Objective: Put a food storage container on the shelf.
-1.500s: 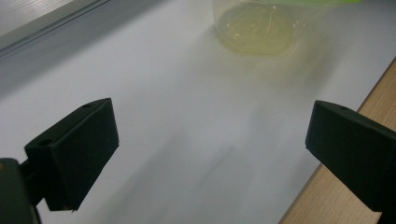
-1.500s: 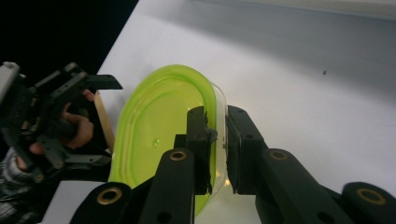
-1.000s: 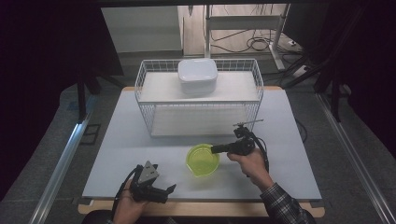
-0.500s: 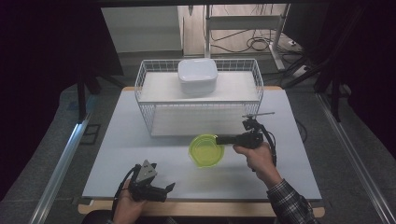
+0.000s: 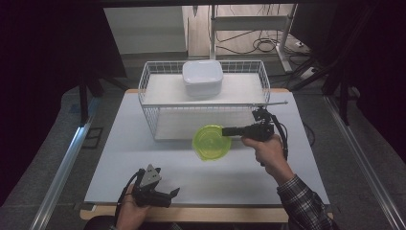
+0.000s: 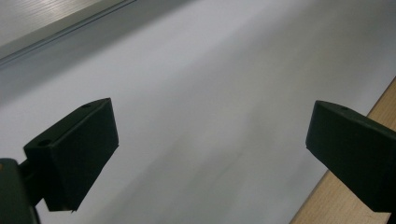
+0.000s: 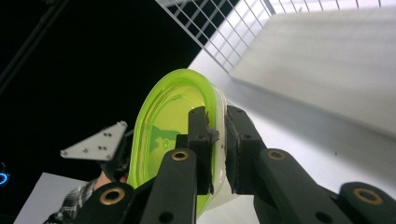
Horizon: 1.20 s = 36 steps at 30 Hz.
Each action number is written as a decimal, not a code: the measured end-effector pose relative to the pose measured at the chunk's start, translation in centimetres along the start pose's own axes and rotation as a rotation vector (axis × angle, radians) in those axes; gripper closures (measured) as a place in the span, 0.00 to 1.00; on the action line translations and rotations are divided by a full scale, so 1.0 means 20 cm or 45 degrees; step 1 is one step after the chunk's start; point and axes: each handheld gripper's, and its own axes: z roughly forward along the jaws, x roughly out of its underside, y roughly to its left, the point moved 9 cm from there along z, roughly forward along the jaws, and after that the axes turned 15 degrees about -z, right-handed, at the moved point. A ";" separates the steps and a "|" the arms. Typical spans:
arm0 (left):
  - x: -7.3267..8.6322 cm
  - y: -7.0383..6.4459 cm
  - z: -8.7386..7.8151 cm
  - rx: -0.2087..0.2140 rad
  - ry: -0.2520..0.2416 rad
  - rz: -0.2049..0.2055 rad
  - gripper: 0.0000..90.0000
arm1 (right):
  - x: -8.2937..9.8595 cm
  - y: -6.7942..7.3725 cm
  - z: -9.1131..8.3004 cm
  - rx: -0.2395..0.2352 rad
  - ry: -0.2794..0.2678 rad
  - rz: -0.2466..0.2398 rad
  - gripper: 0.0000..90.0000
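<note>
A translucent green bowl (image 5: 210, 142) is held in the air over the table's middle, just in front of the wire basket (image 5: 148, 120). My right gripper (image 5: 227, 131) is shut on its right rim. In the right gripper view the green bowl (image 7: 168, 121) is tipped on edge with its rim pinched between the black jaws of the right gripper (image 7: 217, 140). My left gripper (image 5: 173, 192) rests open near the table's front edge. In the left gripper view the left gripper (image 6: 210, 140) has its jaws wide apart with nothing between them.
A white lidded container (image 5: 202, 77) sits on the upper shelf of the wire basket. The white table top (image 5: 124, 143) ends at a wooden front edge (image 6: 355, 200). Cables and metal frames lie on the floor behind.
My right gripper has lifted the green bowl and carried it up and toward the wire basket. The left gripper has stayed still.
</note>
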 end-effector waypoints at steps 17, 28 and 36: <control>0.00 0.00 0.00 0.004 0.004 0.006 0.02 | -0.37 0.07 -0.13 0.019 -0.123 -0.021 0.91; 0.00 -0.01 0.00 0.008 0.007 0.002 0.02 | -0.57 0.08 -0.15 0.045 -0.183 -0.015 0.91; 0.00 -0.01 0.00 0.013 0.007 -0.003 0.02 | -0.72 0.06 -0.16 0.086 -0.237 0.008 0.91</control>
